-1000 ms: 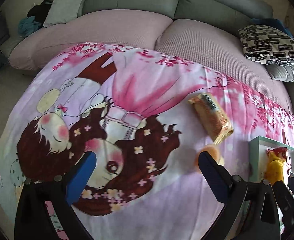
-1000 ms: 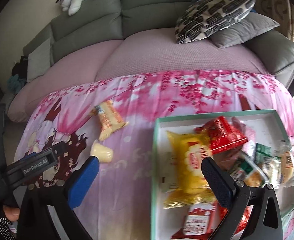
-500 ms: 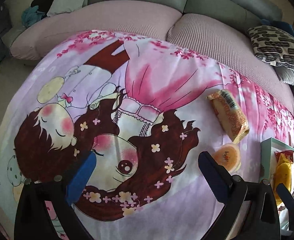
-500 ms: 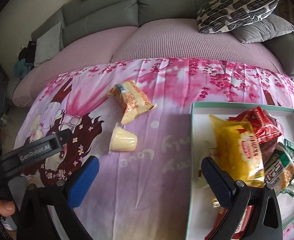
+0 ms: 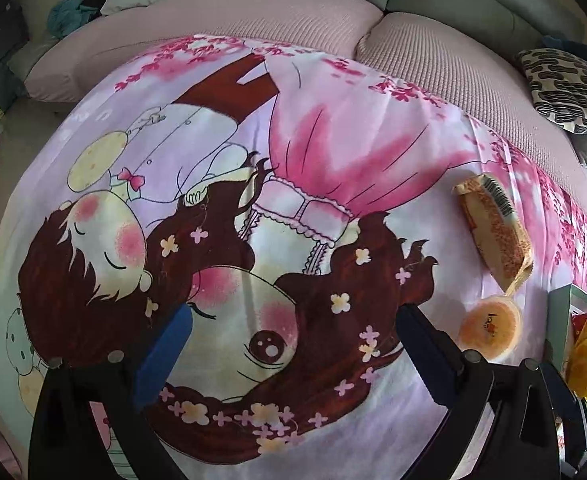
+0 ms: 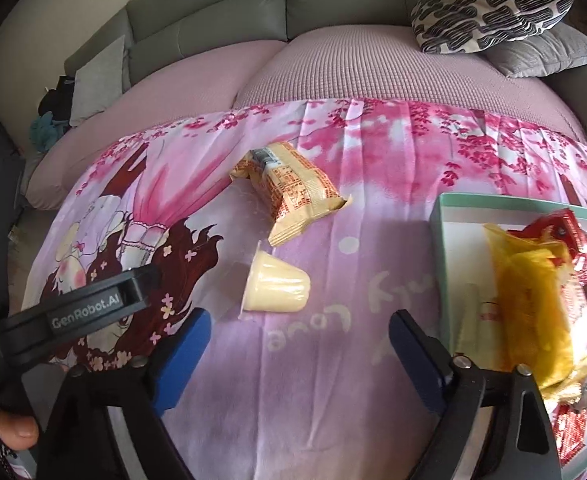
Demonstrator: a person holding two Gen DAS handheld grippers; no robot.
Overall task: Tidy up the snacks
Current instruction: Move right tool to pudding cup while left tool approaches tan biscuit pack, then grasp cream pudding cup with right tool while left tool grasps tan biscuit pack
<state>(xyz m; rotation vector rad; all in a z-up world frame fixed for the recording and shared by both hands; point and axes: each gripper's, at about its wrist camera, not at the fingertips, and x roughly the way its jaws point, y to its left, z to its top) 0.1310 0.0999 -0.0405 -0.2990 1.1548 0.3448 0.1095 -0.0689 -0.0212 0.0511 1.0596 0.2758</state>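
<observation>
The left gripper (image 5: 289,356) is angled steeply down over the printed blanket (image 5: 333,152), jaws spread wide, nothing held. The right gripper (image 6: 299,354) is likewise pitched downward, its jaws closing with nothing between them. Just beyond it a pale yellow jelly cup (image 6: 275,286) is seen lying on its side, an orange wafer packet (image 6: 293,192) past it. Snacks are piled in the green-rimmed box (image 6: 439,232) at right.

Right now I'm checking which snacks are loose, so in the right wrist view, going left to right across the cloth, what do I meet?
Left claw body → jelly cup, lying on its side → orange wafer packet, farther back → tray edge → yellow packet in the tray.
</observation>
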